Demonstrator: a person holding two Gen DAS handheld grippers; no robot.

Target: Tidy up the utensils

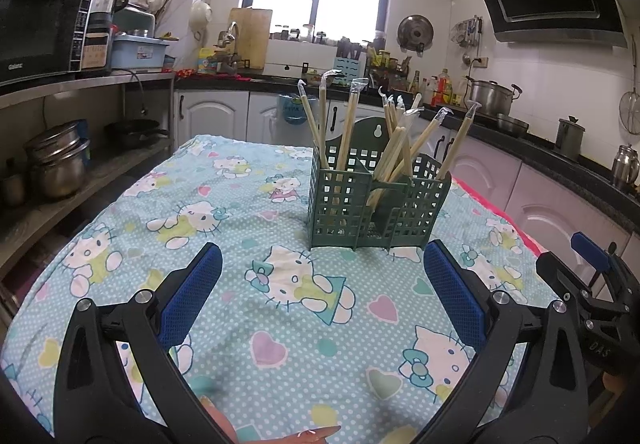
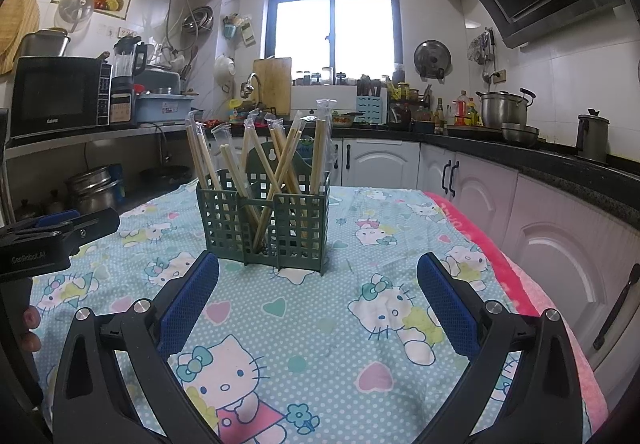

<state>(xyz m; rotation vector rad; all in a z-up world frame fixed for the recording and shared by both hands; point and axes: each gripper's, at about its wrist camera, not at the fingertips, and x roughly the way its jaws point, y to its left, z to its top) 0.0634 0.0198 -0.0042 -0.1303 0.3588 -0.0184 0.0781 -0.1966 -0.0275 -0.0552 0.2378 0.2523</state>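
A green lattice utensil holder (image 1: 372,200) stands upright on the table, also in the right wrist view (image 2: 266,224). Several wrapped bamboo chopsticks (image 1: 394,140) lean in its compartments, seen as well in the right wrist view (image 2: 276,160). My left gripper (image 1: 322,264) is open and empty, a little in front of the holder. My right gripper (image 2: 318,274) is open and empty, just before the holder's base. The right gripper shows at the right edge of the left wrist view (image 1: 592,276); the left gripper shows at the left edge of the right wrist view (image 2: 48,236).
The table wears a light blue cartoon-cat cloth (image 1: 280,324) over a pink blanket (image 2: 500,264). Steel pots (image 1: 60,160) sit on a shelf to the left. White cabinets (image 2: 560,236) and a dark counter with a stockpot (image 2: 504,108) run along the right.
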